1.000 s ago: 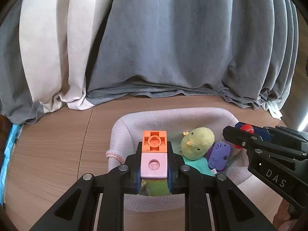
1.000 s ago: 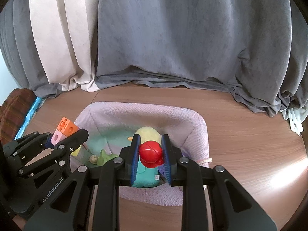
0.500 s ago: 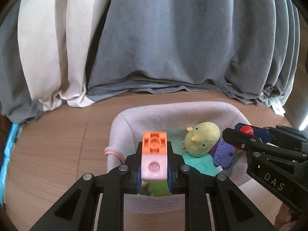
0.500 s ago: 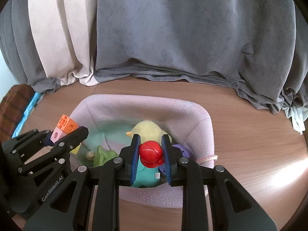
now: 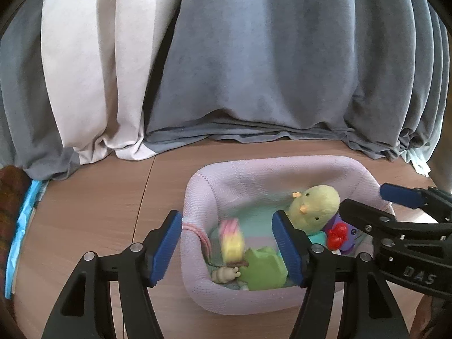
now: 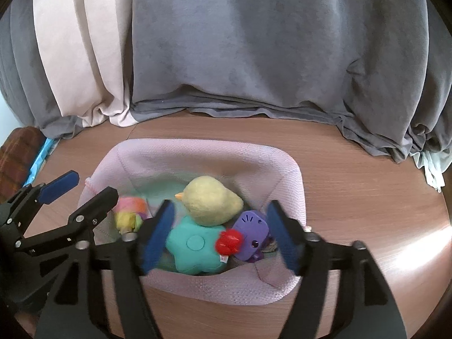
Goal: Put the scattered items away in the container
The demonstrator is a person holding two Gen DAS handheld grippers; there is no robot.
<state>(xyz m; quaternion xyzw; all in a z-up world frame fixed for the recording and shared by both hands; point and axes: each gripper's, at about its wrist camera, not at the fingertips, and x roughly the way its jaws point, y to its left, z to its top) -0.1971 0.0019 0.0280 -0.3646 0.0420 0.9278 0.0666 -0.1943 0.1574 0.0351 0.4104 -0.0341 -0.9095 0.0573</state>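
Note:
A pink fabric basket [image 5: 254, 169] [image 6: 285, 169] sits on the wooden table. My left gripper [image 5: 227, 244] is open above its left side; the orange, pink and yellow block stack [image 5: 231, 240] [image 6: 130, 214] is blurred, falling inside the basket. My right gripper [image 6: 219, 238] is open above the basket's near side; the red toy [image 6: 228, 241] [image 5: 336, 234] lies blurred on the purple toy [image 6: 250, 233]. A yellow chick plush [image 5: 313, 209] [image 6: 212, 200], a teal star plush [image 6: 195, 244] and a green toy [image 5: 262, 268] lie inside.
Grey and cream curtains [image 5: 226, 70] [image 6: 240, 56] hang behind the table. A blue strip [image 5: 19, 226] and a brown cloth [image 6: 17, 152] lie at the far left edge. The right gripper's arm [image 5: 401, 226] shows in the left wrist view.
Both grippers have opened. The block stack has left the left gripper and the red toy has left the right gripper; both are now in the basket.

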